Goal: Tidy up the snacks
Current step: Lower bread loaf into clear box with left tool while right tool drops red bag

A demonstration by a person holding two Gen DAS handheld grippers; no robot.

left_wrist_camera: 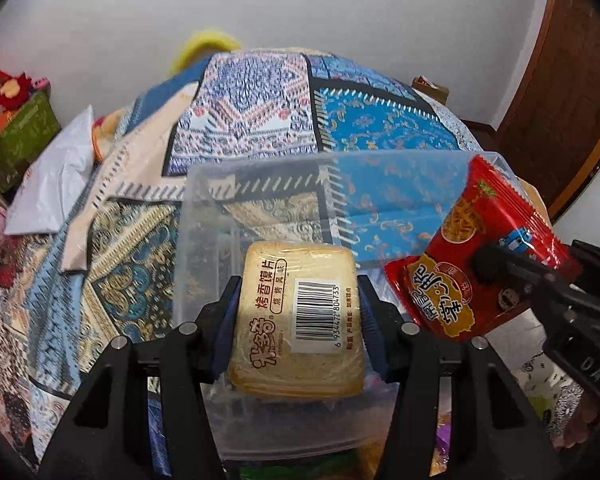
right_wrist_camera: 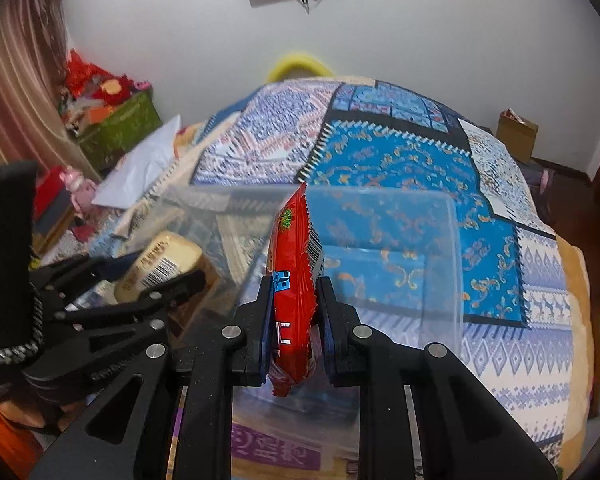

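A pale yellow snack pack (left_wrist_camera: 298, 320) is pinched between the fingers of the left tool (left_wrist_camera: 298, 316) and held over the near left part of the clear plastic bin (left_wrist_camera: 260, 184). A red snack packet (right_wrist_camera: 294, 296) is clamped edge-on in the right tool (right_wrist_camera: 296, 320), above the bin's near right part; the bin is seen resting on the patterned quilt (right_wrist_camera: 400, 160)

My left gripper (left_wrist_camera: 298, 312) holds cracker pack (left_wrist_camera: 296, 320) over bin (left_wrist_camera: 260, 184) on bed (left_wrist_camera: 252, 120); noodle packet (left_wrist_camera: 480, 256) to its right.
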